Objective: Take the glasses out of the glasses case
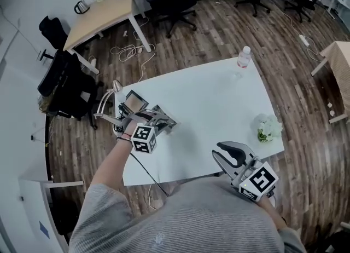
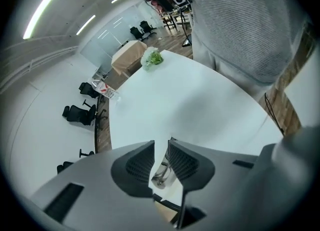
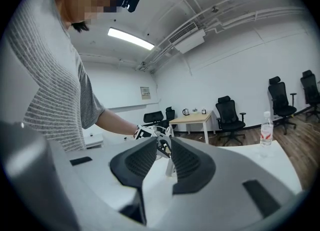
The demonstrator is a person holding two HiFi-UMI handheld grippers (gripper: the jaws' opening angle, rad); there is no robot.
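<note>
Two grippers are at work over the white table (image 1: 208, 98), and only one is loaded. Nearest the person, the right gripper (image 1: 217, 151) hangs above the near edge. Its own view shows the jaws barely apart with nothing between them, only the other gripper seen through the slit.

Farther out, near the table's left corner, the left gripper (image 1: 166, 121) points rightward along the tabletop. Its jaws are pressed almost together on a thin piece of metal and clear material, which I take to be part of the glasses (image 2: 161, 175). Which part it is, and how the long axis of the glasses runs, cannot be told.

Just beyond and left of that gripper sits the glasses case (image 1: 134, 103), lid open and brown lining showing. So the glasses lie in the left jaws just beside the case, not down in it, as far as these views show. The left hand is plainly the nearer one, with the right well apart.

In my judgement the coming move turns on the bare tabletop ahead of the left jaws. Carrying the glasses that way, away from the case, would finish the job.
</note>
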